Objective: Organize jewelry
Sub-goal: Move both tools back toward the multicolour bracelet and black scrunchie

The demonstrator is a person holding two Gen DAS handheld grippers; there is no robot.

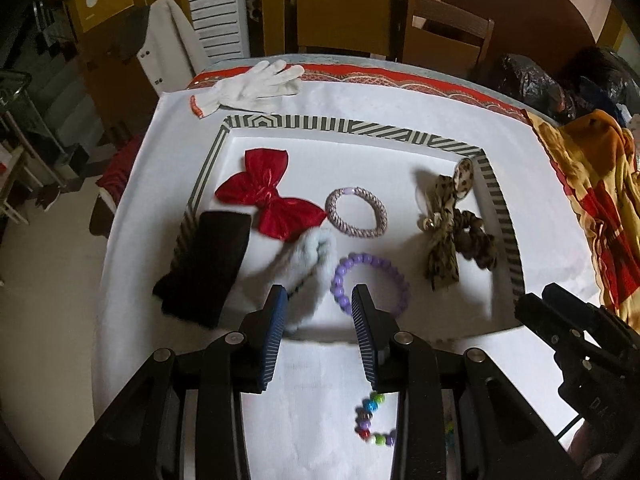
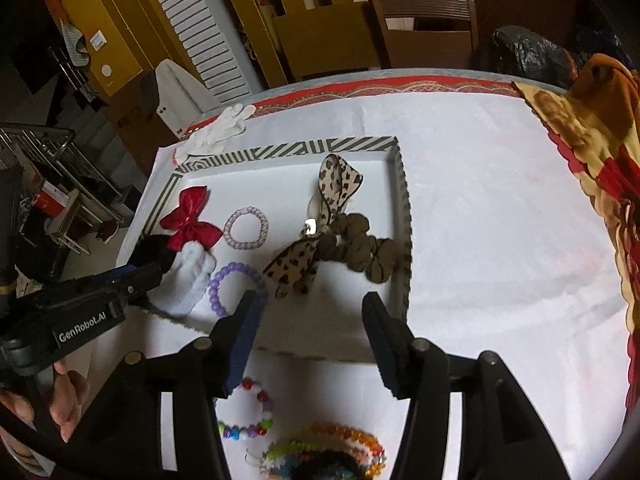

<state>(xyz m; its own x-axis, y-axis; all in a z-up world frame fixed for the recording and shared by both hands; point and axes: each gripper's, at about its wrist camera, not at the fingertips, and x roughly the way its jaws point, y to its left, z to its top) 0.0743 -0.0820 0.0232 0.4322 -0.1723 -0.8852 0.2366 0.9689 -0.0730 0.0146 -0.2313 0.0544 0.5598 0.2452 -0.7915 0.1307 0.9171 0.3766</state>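
Note:
A striped-rim tray (image 1: 360, 126) (image 2: 402, 184) lies on the white cloth. In it are a red bow (image 1: 268, 196) (image 2: 190, 220), a pink braided band (image 1: 356, 212) (image 2: 246, 226), a purple bead bracelet (image 1: 372, 280) (image 2: 222, 284), a leopard scrunchie with ribbon (image 1: 452, 236) (image 2: 340, 248), a black band (image 1: 204, 264) and a fluffy pale-blue piece (image 1: 308, 268) (image 2: 188, 284). My left gripper (image 1: 320, 304) (image 2: 132, 276) is open above the fluffy piece, which looks blurred. My right gripper (image 2: 312, 304) (image 1: 536, 308) is open and empty at the tray's near edge. Multicoloured bead bracelets (image 1: 372, 416) (image 2: 248, 412) lie outside the tray below the grippers.
A white glove (image 1: 252, 84) (image 2: 218, 130) lies beyond the tray. A yellow and red cloth (image 1: 592, 184) (image 2: 596, 140) is heaped on the right. A pile of colourful bracelets (image 2: 328, 452) sits at the near edge. Chairs (image 1: 444, 28) stand behind the table.

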